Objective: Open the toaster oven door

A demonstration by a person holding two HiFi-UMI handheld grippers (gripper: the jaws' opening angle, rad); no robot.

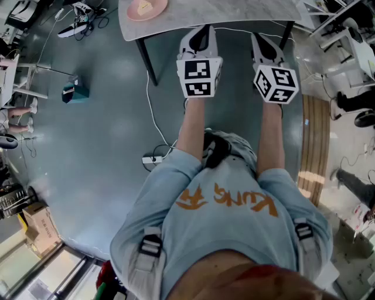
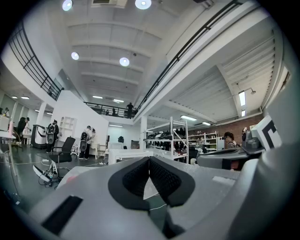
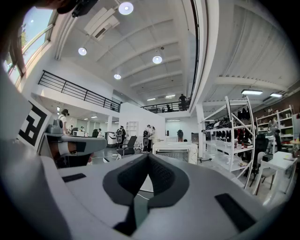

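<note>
Head view: just starting, with left gripper and right gripper clenched on nothing by the table; next, probably reach across that table for the toaster oven door.

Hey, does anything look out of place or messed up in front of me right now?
Nothing looks spilled or broken. The only loose ends are a white cable trailing across the floor to a power strip, and a teal box sitting alone on the floor. The left gripper and right gripper are shut and empty.
</note>
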